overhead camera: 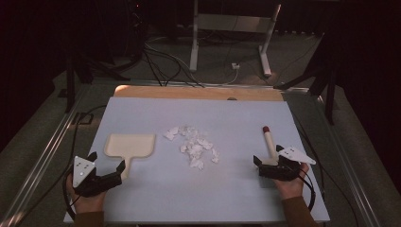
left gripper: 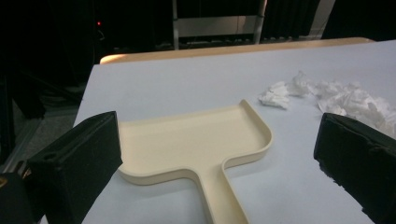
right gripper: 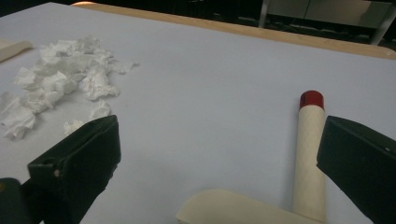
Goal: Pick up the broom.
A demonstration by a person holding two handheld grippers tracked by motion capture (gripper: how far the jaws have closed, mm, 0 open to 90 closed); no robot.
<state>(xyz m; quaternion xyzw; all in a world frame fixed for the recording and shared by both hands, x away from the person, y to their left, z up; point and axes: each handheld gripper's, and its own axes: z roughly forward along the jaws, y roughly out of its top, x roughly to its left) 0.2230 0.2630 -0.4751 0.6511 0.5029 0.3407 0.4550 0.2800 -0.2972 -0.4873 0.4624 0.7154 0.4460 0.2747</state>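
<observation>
High view showed the left gripper [overhead camera: 108,164] with jaws apart at the handle of the cream dustpan [overhead camera: 130,145], near the table's [overhead camera: 156,203] left edge. The right gripper [overhead camera: 268,160], jaws also apart, straddled the brush [overhead camera: 269,140]. Paper scraps [overhead camera: 194,145] lay between, bare tabletop all around.
</observation>
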